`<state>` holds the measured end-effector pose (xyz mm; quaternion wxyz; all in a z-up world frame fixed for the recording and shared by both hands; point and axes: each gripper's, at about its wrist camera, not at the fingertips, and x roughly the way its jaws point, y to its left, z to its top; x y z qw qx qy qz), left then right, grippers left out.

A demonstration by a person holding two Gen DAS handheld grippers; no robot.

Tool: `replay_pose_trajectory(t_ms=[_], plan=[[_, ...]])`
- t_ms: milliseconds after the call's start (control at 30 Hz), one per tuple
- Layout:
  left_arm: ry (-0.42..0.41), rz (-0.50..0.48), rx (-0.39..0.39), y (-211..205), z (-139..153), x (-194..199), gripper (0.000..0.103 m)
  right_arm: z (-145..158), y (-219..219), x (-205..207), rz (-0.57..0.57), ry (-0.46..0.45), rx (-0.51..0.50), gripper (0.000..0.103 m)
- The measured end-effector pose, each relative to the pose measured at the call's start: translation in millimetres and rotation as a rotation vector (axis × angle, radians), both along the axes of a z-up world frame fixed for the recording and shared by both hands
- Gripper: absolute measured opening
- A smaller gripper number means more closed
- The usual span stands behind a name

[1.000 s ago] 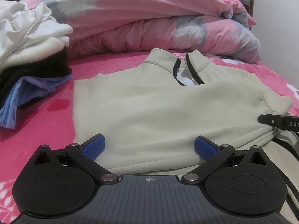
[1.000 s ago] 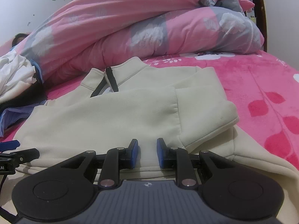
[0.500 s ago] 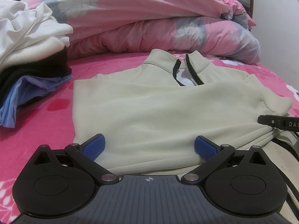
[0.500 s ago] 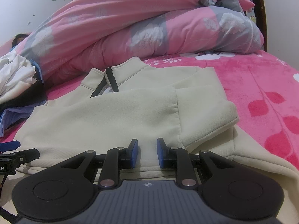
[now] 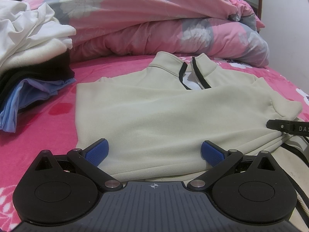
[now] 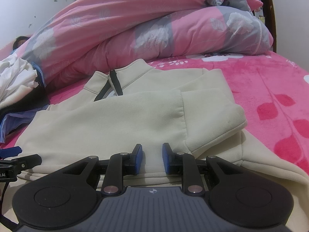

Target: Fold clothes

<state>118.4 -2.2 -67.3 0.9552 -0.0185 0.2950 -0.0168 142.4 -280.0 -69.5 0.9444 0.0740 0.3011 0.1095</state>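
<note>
The cream zip-neck sweatshirt [image 5: 164, 116] lies folded flat on the pink bed [image 6: 280, 89], its near hem just ahead of both grippers. The left gripper [image 5: 154, 151] angles down with its fingers spread wide. The right gripper [image 6: 152, 159], beside it, has fingers narrowly apart, gripping nothing.

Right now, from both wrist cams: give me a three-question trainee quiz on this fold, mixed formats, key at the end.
1. True or false: the left hand-held gripper has its fingers spread wide over the beige sweatshirt.
2. Multiple choice: the pile of clothes lies on which side of the sweatshirt in the left wrist view? A) left B) right C) on top of it
3. Fill in: the right hand-held gripper fingers stand a narrow ___ apart at the sweatshirt's near hem.

Key: 1 true; 2 A; 3 gap
</note>
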Motion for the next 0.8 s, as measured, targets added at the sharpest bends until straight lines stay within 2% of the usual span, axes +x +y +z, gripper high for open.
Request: replay_pose_trajectory(t_ms=[800], plan=[[0.000,0.004,0.002,-1.0,-0.1,-1.2,0.103,-0.2,-0.9,0.4,0.002,0.000,0.009,0.024]])
